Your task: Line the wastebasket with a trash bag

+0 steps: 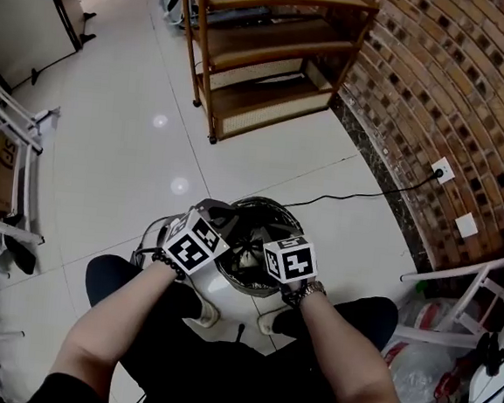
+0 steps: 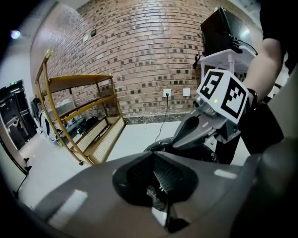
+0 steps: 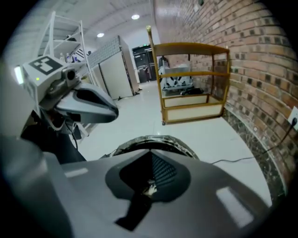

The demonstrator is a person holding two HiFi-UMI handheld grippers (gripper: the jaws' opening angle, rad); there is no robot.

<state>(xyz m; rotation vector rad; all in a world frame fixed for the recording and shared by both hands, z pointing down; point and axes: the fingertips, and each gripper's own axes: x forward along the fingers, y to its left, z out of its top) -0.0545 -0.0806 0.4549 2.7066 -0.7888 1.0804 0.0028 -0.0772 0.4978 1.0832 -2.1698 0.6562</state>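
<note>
A round dark wastebasket (image 1: 273,209) stands on the pale floor between the person's knees, with glossy black trash bag film around its rim (image 3: 149,141). Both grippers hover side by side just above its near edge. My left gripper (image 1: 219,213) is shut, and a crinkled bit of the trash bag (image 2: 157,194) is pinched at the seam of its jaws. My right gripper (image 3: 150,186) is shut too, with a small pale scrap of film showing where the jaws meet. In the head view the marker cube (image 1: 291,261) covers the right gripper's tips. Something pale lies inside the basket (image 1: 247,257).
A wooden shelf unit (image 1: 265,57) stands behind the basket, against a curved brick wall (image 1: 436,107). A black cable runs from a wall socket (image 1: 443,171) across the floor. White rack frames stand at left (image 1: 13,131) and right (image 1: 473,286), with plastic bags (image 1: 421,369) beside the right one.
</note>
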